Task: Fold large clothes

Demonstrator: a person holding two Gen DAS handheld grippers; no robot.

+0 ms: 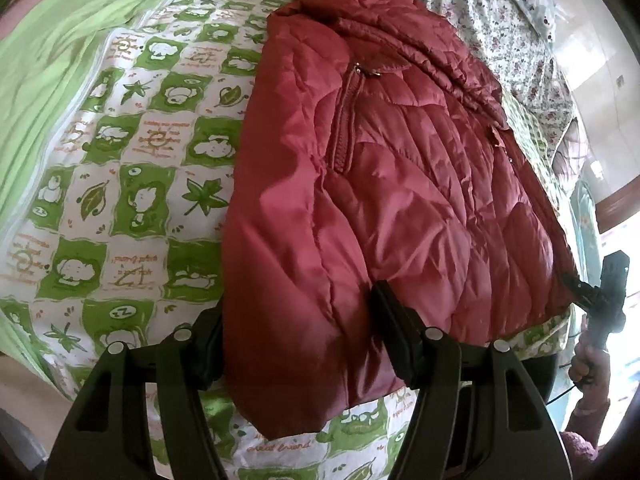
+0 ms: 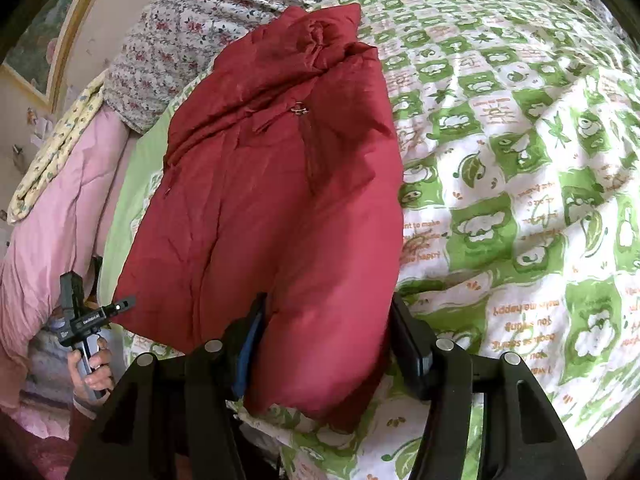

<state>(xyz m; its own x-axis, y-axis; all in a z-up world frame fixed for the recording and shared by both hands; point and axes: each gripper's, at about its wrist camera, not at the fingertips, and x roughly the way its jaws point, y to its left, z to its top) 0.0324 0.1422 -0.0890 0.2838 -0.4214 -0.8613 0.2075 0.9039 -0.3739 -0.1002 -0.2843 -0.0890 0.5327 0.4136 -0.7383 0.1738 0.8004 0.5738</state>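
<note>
Fingers of the left claw stand wide apart, one on each side of the near hem of a red puffer jacket; the padded cloth bulges between them and touches the inner faces, yet nothing is pinched. The right claw is spread just as far, its fingers flanking a folded edge of the same jacket, the fabric filling the gap without being clamped. The jacket lies straight ahead of both claws on a bed, over a green and white checked quilt printed with leaves and cartoon figures. It is quilted and glossy, its front side up, with a zip running down the middle and a metal pull near the collar at the far end; the sides appear folded in, so it forms a long narrow shape. The left wrist view shows the stitched panels and zip teeth clearly, and at its right edge the other handheld device in a hand. The right wrist view shows the jacket smoother and darker, with the quilt spreading to the right of the claw, a pink blanket to the left, a floral sheet beyond the collar, and the person's other hand gripping its device at lower left.
</note>
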